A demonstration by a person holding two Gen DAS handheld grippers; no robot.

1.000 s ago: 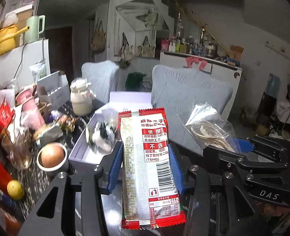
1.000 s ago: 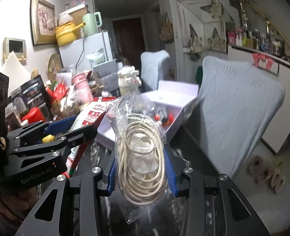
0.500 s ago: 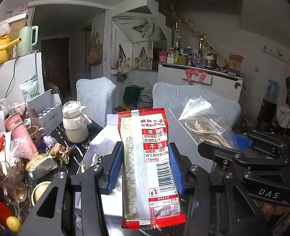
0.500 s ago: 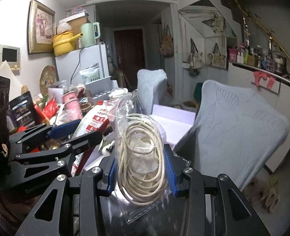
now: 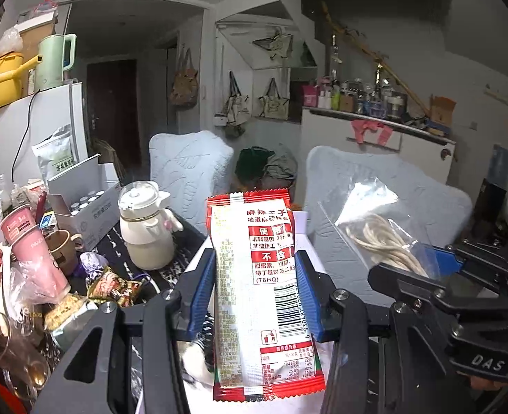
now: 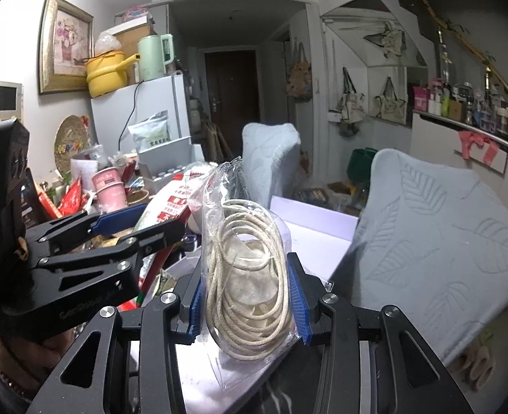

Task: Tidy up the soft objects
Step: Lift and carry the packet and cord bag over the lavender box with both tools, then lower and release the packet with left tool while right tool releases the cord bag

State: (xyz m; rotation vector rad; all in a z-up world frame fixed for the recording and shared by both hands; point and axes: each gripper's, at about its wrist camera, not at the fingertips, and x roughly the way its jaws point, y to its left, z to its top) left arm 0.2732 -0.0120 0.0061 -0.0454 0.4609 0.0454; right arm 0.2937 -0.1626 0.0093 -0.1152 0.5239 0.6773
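My left gripper [image 5: 255, 276] is shut on a red and white snack packet [image 5: 257, 296], which stands upright between the blue pads. My right gripper [image 6: 245, 283] is shut on a clear plastic bag of coiled cream rope [image 6: 247, 276]. The two grippers are side by side: the rope bag [image 5: 385, 245] shows at the right of the left wrist view, the snack packet [image 6: 171, 207] at the left of the right wrist view. Both are held above a white open box [image 6: 316, 234] on the dark table.
The table's left side is crowded: a cream kettle [image 5: 147, 231], pink cups [image 5: 36, 258], a brown mug [image 5: 60, 245], wrapped snacks [image 5: 116, 286], a glass [image 5: 9, 355]. Two pale blue covered chairs [image 6: 426, 241] stand behind and to the right. A white fridge [image 5: 33, 131] is at far left.
Both grippers have pulled back and up from the box with their loads still gripped; the box and table clutter have dropped lower and nearer in view.
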